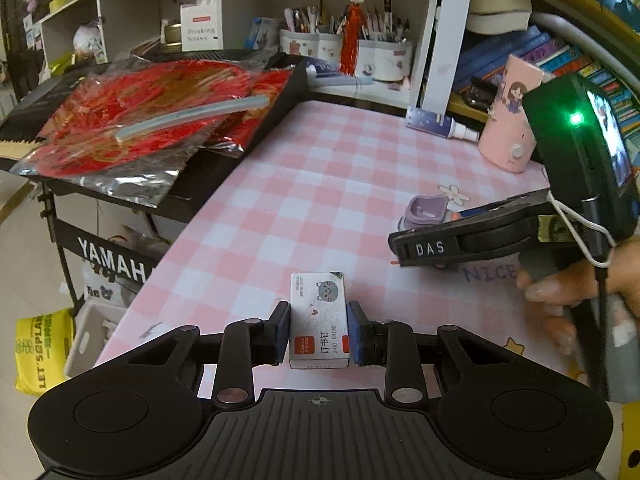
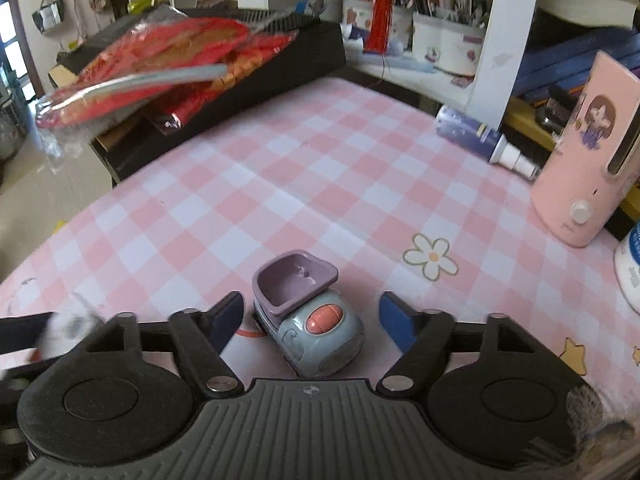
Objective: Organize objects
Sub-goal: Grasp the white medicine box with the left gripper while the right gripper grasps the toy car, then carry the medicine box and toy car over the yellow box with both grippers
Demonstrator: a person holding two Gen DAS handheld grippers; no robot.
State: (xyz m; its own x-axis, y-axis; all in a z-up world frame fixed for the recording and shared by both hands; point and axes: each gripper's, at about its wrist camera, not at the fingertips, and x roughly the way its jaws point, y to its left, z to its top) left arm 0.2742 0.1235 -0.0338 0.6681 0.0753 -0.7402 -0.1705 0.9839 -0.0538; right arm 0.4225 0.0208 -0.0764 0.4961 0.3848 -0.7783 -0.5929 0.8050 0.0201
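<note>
My left gripper [image 1: 319, 330] is shut on a small white staple box [image 1: 319, 320] with a grey cat print, low over the pink checked tablecloth [image 1: 304, 208]. My right gripper [image 2: 312, 322] is open, its blue pads on either side of a small grey and purple toy car [image 2: 308, 312] that rests on the cloth; the pads do not touch it. In the left wrist view the right gripper [image 1: 404, 254] shows from the side at the right, with the toy car [image 1: 426, 212] behind it. The staple box appears as a blur at the right wrist view's left edge [image 2: 68, 328].
A pink canister [image 2: 588, 156] and a lying spray bottle [image 2: 480, 136] stand at the table's right. A white jar [image 2: 630, 268] is at the right edge. A black keyboard with red packaging [image 1: 160, 116] borders the left. Pen holders [image 1: 376, 56] and books line the back.
</note>
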